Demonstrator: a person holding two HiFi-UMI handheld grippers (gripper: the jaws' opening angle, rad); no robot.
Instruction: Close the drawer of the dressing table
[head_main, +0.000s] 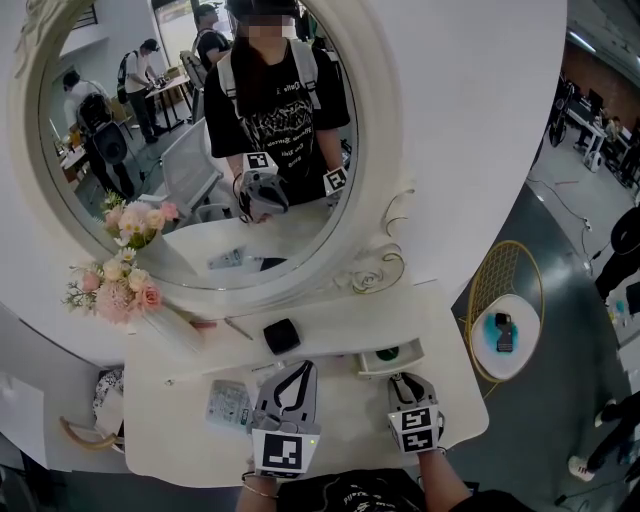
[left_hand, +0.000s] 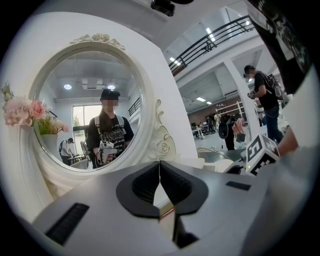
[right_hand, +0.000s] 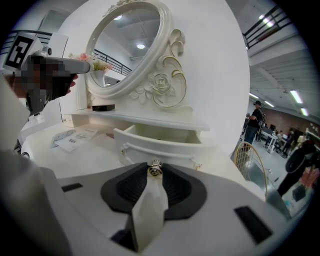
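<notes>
The white dressing table (head_main: 330, 440) has a small drawer (head_main: 390, 357) standing pulled out under its shelf at the right. In the right gripper view the drawer front (right_hand: 160, 142) faces me, with its small metal knob (right_hand: 155, 169) right at the jaw tips. My right gripper (right_hand: 155, 173) is shut on that knob, and the head view shows this gripper (head_main: 404, 380) just in front of the drawer. My left gripper (head_main: 291, 378) hovers over the tabletop to the drawer's left. Its jaws (left_hand: 159, 167) are shut with nothing between them.
An oval mirror (head_main: 200, 140) rises behind the table. Pink flowers (head_main: 112, 288) stand at the back left, a small black box (head_main: 281, 335) sits on the shelf, and a leaflet (head_main: 228, 402) lies beside the left gripper. A gold wire side table (head_main: 505, 310) stands to the right.
</notes>
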